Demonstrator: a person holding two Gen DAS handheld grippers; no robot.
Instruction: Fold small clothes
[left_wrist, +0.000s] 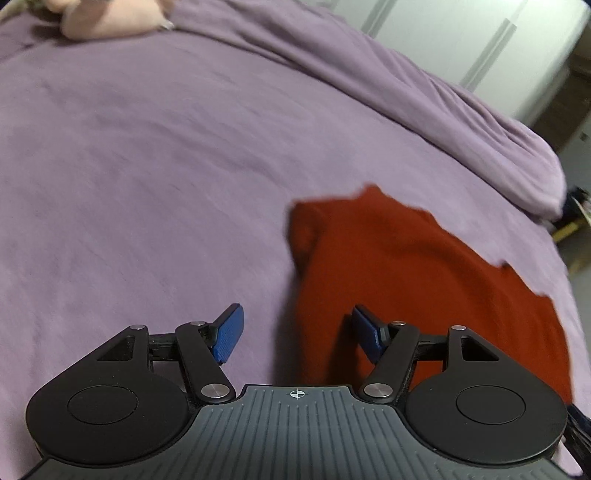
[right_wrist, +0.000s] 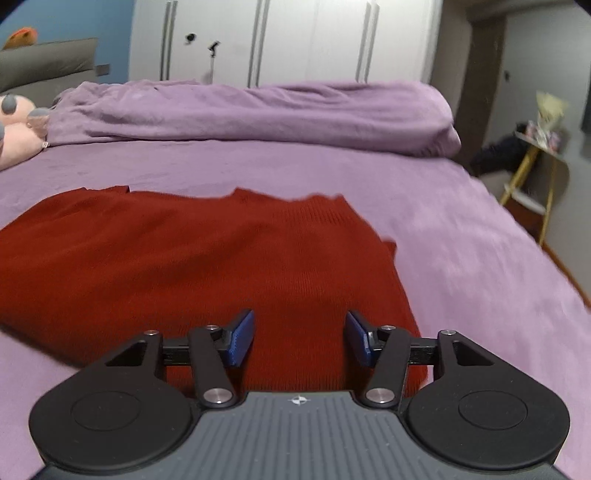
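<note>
A red knitted garment (left_wrist: 413, 273) lies spread flat on the purple bed sheet (left_wrist: 147, 184). In the left wrist view my left gripper (left_wrist: 295, 332) is open and empty, hovering over the garment's left edge, with its right blue pad (left_wrist: 365, 332) above the red fabric. In the right wrist view the same garment (right_wrist: 184, 258) fills the middle and left. My right gripper (right_wrist: 299, 338) is open and empty, just above the garment's near right part.
A rolled purple duvet (right_wrist: 258, 114) lies across the far side of the bed. A pink plush toy (right_wrist: 14, 140) sits at the far left. White wardrobe doors (right_wrist: 295, 40) stand behind. A small side table with yellow legs (right_wrist: 532, 177) stands right of the bed.
</note>
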